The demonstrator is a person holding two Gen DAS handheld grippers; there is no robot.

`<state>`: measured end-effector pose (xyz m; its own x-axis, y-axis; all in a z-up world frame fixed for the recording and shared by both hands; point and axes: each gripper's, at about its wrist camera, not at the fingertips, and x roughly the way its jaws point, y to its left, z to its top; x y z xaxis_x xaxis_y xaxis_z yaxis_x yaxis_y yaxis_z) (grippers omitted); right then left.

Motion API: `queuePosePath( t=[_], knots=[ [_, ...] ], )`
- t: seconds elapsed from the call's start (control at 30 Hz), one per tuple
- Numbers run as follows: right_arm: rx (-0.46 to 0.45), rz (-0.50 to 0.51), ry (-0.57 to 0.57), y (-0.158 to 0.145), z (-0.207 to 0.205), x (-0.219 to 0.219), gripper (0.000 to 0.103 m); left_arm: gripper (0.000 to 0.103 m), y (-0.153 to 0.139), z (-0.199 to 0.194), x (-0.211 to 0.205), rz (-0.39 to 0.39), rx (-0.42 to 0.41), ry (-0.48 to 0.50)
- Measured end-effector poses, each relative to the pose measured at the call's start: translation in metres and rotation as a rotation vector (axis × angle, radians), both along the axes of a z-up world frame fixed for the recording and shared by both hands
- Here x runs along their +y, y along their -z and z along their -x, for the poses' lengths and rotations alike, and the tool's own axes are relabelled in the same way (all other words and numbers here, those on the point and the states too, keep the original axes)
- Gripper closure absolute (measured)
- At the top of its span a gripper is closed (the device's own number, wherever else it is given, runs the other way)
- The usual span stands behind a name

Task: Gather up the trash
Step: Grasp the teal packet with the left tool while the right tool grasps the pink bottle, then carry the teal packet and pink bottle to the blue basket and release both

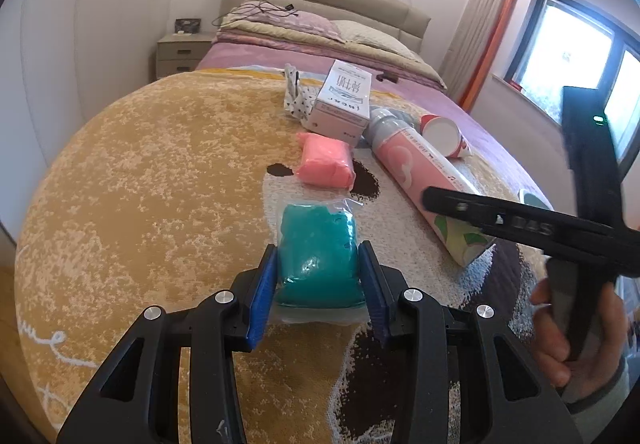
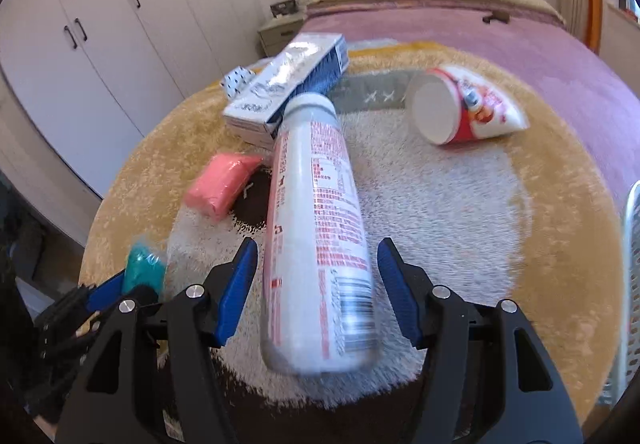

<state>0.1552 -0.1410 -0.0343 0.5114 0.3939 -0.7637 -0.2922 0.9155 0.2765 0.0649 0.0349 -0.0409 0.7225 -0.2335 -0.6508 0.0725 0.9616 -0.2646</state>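
My left gripper (image 1: 319,249) is shut on a teal packet in clear wrap (image 1: 312,228), both blue pads against its sides, just over the yellow blanket (image 1: 140,184). In the right wrist view that teal packet (image 2: 144,268) shows at the lower left. My right gripper (image 2: 317,244) stands open astride a pink-and-white bottle (image 2: 316,204) lying on the blanket, with a gap on each side. The bottle (image 1: 420,164) lies lengthwise, its cap toward the headboard. A pink packet (image 2: 224,184) lies left of it.
A white carton (image 2: 288,84), a polka-dot wrapper (image 2: 236,80) and a tipped red paper cup (image 2: 464,112) lie further up the bed. A white perforated basket (image 2: 632,284) is at the right edge. A hand (image 1: 576,332) holds the right tool. Wardrobes stand left.
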Motion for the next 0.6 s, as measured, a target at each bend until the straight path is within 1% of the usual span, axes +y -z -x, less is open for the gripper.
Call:
queuePosePath(
  t=[0.07, 0.1, 0.13, 0.2, 0.27, 0.47, 0.6],
  knots=[
    [0.016, -0.009, -0.006, 0.003, -0.002, 0.003, 0.045, 0.064, 0.000, -0.001, 0.003, 0.004, -0.001, 0.001],
    [0.013, -0.003, -0.006, 0.003, -0.001, 0.004, 0.048, 0.064, 0.001, -0.001, 0.003, 0.005, 0.000, 0.002],
    [0.007, 0.013, -0.006, 0.003, 0.000, 0.006, 0.055, 0.064, 0.001, -0.001, 0.004, 0.006, 0.001, 0.004],
    [0.006, 0.011, -0.010, 0.003, 0.002, 0.006, 0.056, 0.064, 0.001, -0.002, 0.004, 0.004, 0.002, 0.005],
    [0.012, -0.028, -0.012, 0.003, 0.006, 0.000, 0.056, 0.064, 0.001, -0.004, 0.003, 0.001, 0.000, 0.006],
    [0.027, -0.209, 0.011, -0.007, 0.030, -0.035, 0.056, 0.064, -0.005, -0.003, -0.006, -0.023, -0.008, 0.029],
    [0.042, -0.291, 0.049, -0.008, 0.042, -0.063, 0.056, 0.064, -0.012, -0.003, -0.021, 0.005, -0.008, 0.072]
  ],
)
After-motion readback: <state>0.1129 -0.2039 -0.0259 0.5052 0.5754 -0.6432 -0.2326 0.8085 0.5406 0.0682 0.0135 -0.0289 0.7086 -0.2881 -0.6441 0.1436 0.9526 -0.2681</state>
